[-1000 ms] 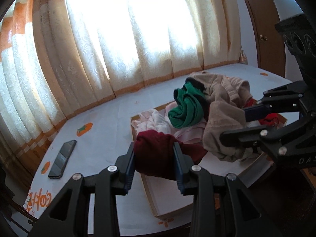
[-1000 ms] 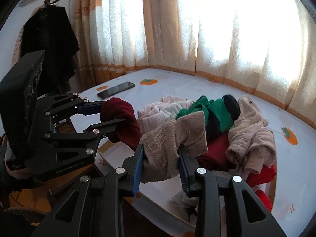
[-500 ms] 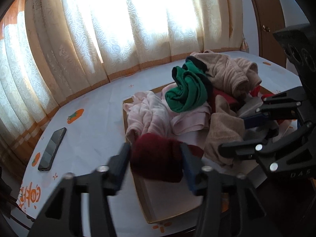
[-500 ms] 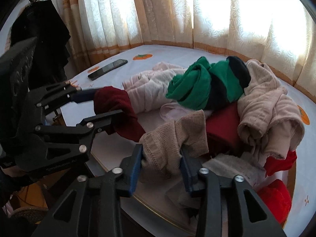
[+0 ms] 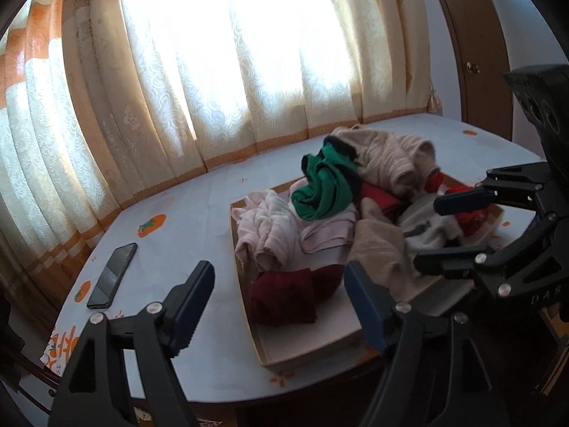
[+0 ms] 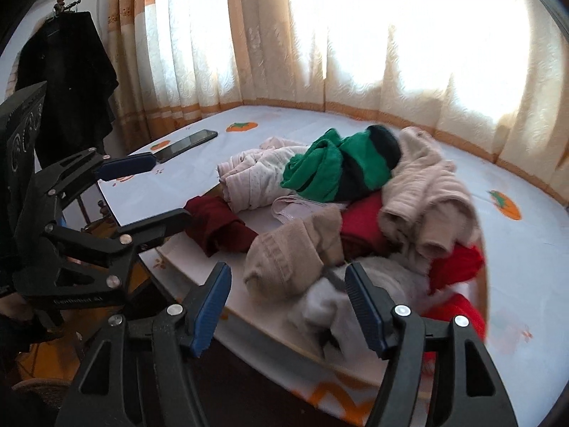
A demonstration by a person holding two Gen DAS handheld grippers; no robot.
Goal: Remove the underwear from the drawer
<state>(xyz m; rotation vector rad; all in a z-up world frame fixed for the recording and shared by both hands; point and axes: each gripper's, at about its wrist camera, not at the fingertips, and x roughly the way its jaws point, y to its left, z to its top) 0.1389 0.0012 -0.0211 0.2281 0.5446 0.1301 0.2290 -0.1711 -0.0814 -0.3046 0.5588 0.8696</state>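
Both tongs are opening and grip nothing: left gripper (image 5: 279, 297) spreads around the maroon underwear (image 5: 290, 293), right gripper (image 6: 286, 300) around the beige underwear (image 6: 293, 259), inside the drawer (image 5: 306, 347)

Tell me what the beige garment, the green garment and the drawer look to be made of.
Beige garment: knit fabric, matte; ribbed band shows.
Green garment: soft cloth, likely cotton jersey; smooth limp folds, black trim.
Drawer: probably wood or board; pale flat bottom, thin tan rim.
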